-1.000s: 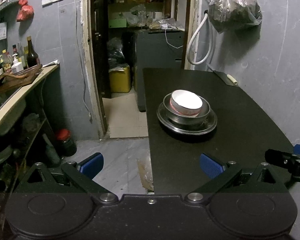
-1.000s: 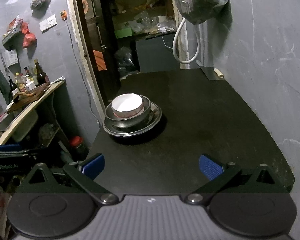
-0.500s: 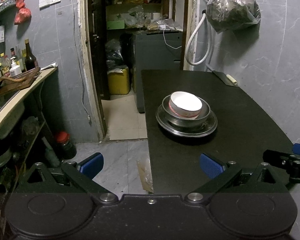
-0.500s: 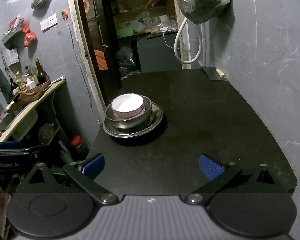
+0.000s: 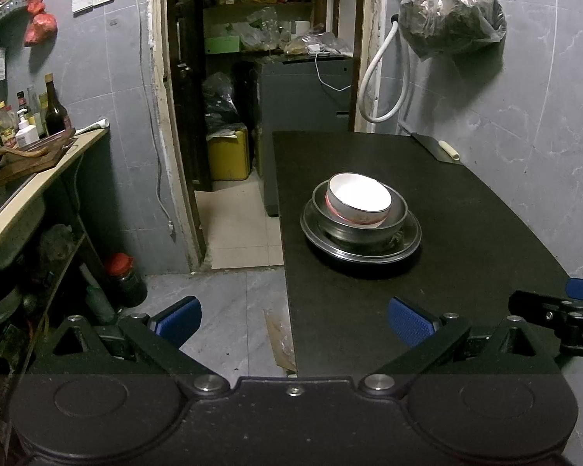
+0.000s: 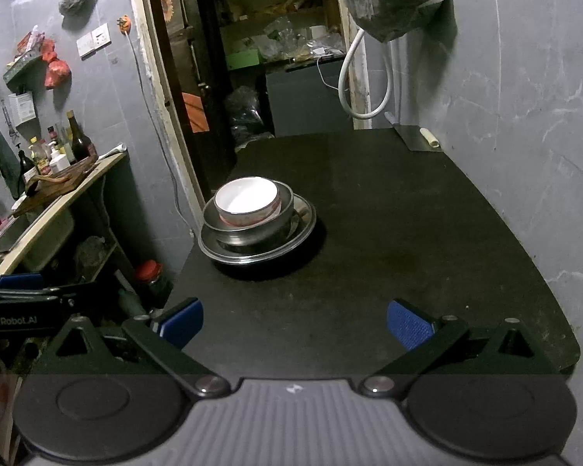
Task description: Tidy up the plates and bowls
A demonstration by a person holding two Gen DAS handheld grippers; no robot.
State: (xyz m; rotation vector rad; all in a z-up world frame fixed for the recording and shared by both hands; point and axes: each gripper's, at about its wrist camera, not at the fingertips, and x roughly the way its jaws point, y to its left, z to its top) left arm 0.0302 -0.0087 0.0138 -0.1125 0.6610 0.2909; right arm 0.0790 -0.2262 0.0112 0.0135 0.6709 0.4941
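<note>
A white bowl (image 5: pixel 359 199) with a red band sits tilted inside a steel bowl (image 5: pixel 396 213), which rests on a steel plate (image 5: pixel 410 239) on the black table (image 5: pixel 466 233). In the right wrist view the same white bowl (image 6: pixel 248 200), steel bowl (image 6: pixel 285 209) and steel plate (image 6: pixel 307 221) lie near the table's (image 6: pixel 408 233) left edge. My left gripper (image 5: pixel 293 320) is open and empty, near the table's front left corner, well short of the stack. My right gripper (image 6: pixel 295 322) is open and empty over the front of the table.
A doorway (image 5: pixel 260 116) with a yellow canister (image 5: pixel 229 153) lies beyond the table's left edge. A counter (image 5: pixel 39 178) with bottles and a cutting board stands left. A bag (image 5: pixel 452 7) hangs on the right wall. A flat tool (image 6: pixel 421 139) lies at the table's far right corner.
Both grippers have shifted only slightly; the left view drifted a little so the stack sits marginally higher. The stack itself has not moved.
</note>
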